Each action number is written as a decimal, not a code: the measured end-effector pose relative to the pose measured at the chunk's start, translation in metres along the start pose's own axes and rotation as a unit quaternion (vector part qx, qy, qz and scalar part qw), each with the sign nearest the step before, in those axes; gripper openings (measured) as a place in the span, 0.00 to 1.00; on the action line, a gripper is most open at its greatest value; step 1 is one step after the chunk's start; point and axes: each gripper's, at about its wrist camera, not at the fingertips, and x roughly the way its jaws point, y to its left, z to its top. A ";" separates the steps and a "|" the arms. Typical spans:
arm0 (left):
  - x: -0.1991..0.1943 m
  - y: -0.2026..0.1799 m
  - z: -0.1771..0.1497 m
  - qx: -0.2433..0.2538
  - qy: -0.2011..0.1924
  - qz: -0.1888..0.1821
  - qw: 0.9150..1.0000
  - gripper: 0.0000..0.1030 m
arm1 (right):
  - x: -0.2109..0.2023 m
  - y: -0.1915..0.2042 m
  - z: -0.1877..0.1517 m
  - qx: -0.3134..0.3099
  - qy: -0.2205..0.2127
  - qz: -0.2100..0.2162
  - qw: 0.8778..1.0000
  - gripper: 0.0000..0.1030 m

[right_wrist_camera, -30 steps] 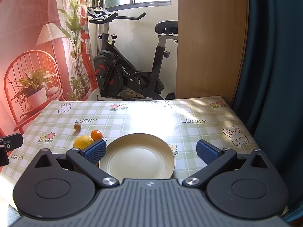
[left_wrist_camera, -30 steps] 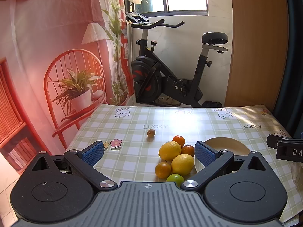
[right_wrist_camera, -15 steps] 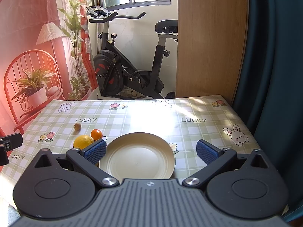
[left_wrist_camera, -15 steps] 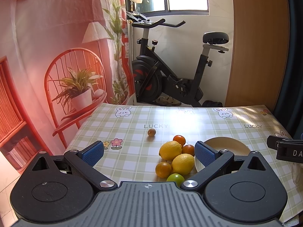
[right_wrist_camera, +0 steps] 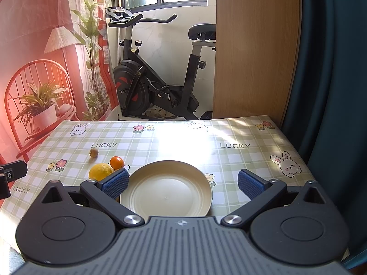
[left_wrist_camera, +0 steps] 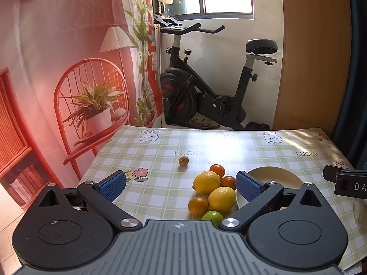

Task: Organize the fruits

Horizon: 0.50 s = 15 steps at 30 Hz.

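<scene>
Nothing much is moving since a moment ago; both tongs are staying wide open and holding nothing. Left tongs [left_wrist_camera: 181, 184] are hanging nearer the fruit pile [left_wrist_camera: 212, 194], which is sitting on the desk [left_wrist_camera: 160, 146] just ahead and a little right, touching the bare plate [right_wrist_camera: 167, 190] under the right tongs [right_wrist_camera: 183, 184]

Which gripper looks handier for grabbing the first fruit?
Probably the left gripper: open, with the fruit pile lying just ahead. The right gripper, open too, faces the empty plate.
</scene>
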 end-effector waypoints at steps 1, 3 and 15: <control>0.000 0.000 0.000 0.000 0.000 0.000 1.000 1.00 | 0.000 0.000 0.000 0.000 0.000 0.000 1.000 1.00; 0.000 0.000 0.000 0.000 0.000 0.000 1.000 1.00 | 0.000 0.000 0.001 -0.001 0.000 0.000 1.000 1.00; 0.007 0.005 0.005 -0.004 -0.002 -0.012 1.000 1.00 | 0.003 -0.001 -0.008 0.000 0.005 0.002 1.000 1.00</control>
